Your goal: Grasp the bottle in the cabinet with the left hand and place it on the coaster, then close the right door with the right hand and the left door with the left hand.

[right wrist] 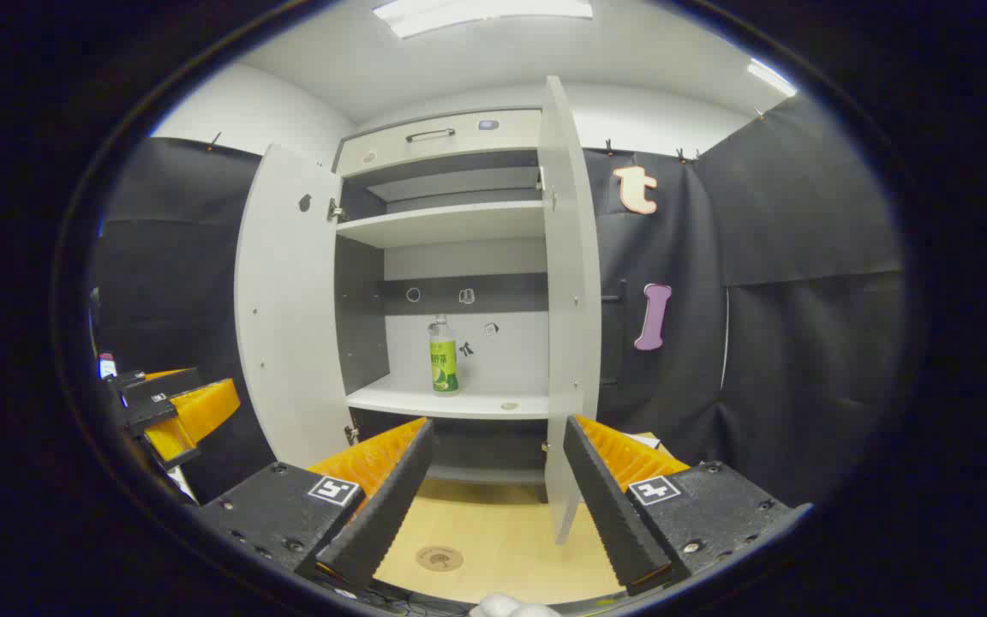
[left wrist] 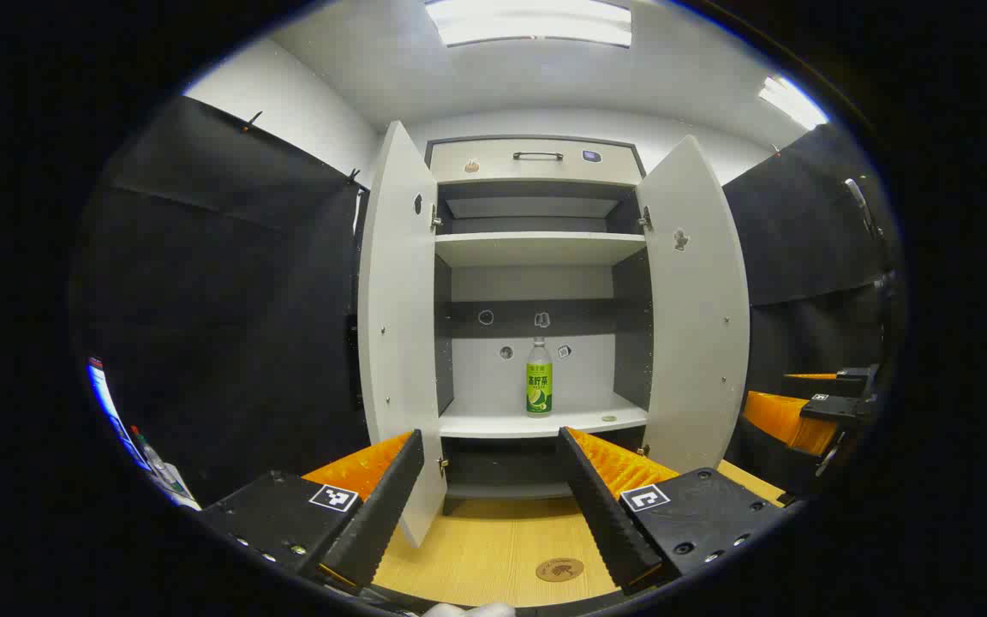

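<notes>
- Cabinet straight ahead, both doors swung wide open. Drawer w/ dark handle along the top.
- Bottle w/ green label stands upright on lower shelf, about mid-shelf, close to back wall. In right gripper view same bottle sits nearer the left side of the opening.
- Small flat disc on same shelf, right of bottle, apart from it.
- Upper shelf carries nothing visible. Small stickers on back panel behind bottle.
- Left door and right door flank the opening; lower edges hang over the worktop.
- Coaster, round, brown, lies flat on wooden worktop in front of cabinet, well short of the shelf. Also seen in right gripper view.
- Left gripper: jaws spread wide, nothing between them, well back from bottle. Left door's bottom corner sits between the jaws in view.
- Right gripper: jaws spread wide, holding nothing. Right door's edge stands directly ahead, bottom corner between the jaws in view; contact cannot tell.
- Each gripper also shows at the far edge of the other's view.
- Pens/markers at far left edge of left gripper view, blurred.
</notes>
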Demonstrator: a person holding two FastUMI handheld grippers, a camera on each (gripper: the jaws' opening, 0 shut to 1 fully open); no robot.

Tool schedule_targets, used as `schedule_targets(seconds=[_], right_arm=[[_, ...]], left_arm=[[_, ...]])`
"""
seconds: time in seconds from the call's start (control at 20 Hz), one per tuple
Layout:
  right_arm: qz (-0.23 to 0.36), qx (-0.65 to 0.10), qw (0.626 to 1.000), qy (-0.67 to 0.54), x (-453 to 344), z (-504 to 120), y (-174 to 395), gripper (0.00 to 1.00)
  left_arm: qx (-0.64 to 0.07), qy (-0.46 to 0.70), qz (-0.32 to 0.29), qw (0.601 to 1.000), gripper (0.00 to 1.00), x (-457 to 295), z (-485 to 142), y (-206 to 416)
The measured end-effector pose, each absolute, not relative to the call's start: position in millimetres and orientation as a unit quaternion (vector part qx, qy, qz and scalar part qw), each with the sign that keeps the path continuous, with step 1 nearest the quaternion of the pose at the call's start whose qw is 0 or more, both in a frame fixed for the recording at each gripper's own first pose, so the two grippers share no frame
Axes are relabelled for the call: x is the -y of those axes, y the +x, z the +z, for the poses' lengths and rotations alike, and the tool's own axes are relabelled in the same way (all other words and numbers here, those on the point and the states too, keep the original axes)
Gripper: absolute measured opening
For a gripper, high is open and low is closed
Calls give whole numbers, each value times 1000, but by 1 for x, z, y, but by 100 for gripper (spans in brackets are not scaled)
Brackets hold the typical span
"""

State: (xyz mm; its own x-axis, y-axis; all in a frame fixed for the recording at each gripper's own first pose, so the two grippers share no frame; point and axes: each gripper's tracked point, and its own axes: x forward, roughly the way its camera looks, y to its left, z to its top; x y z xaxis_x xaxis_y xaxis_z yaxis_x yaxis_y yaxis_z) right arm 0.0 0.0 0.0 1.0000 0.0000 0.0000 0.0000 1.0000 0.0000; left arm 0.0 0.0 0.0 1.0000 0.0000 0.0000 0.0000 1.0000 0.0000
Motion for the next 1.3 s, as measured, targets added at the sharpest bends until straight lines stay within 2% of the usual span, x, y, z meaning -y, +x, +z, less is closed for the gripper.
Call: schedule_targets(seconds=[0.25, 0.3, 0.35, 0.4, 0.45, 0.5, 0.7, 1.3], right_arm=[[22, -6, 1000, 6, 7, 7, 7, 99], [23, -10, 1000, 6, 10, 6, 10, 99], [24, -16, 1000, 8, 11, 4, 11, 99], [29, -17, 999, 10, 10, 3, 12, 99], [36, -15, 999, 14, 6, 5, 14, 99], [41, -14, 999, 15, 3, 6, 16, 99], [50, -14, 999, 5, -7, 5, 26, 99], [-6, 4, 1000, -11, -29, 8, 75, 99]], left_arm=[[-9, 10, 29, 999, 95, 1, 4, 0], [-9, 12, 34, 999, 99, 2, 5, 1], [-9, 13, 38, 999, 99, 2, 6, 0], [-10, 13, 42, 999, 95, 3, 6, 0], [-11, 15, 44, 999, 99, 3, 6, 0], [-12, 17, 47, 999, 95, 3, 6, 1], [-16, 18, 46, 999, 96, 3, 5, 7], [-13, 5, 0, 1000, 96, -26, -9, 72]])
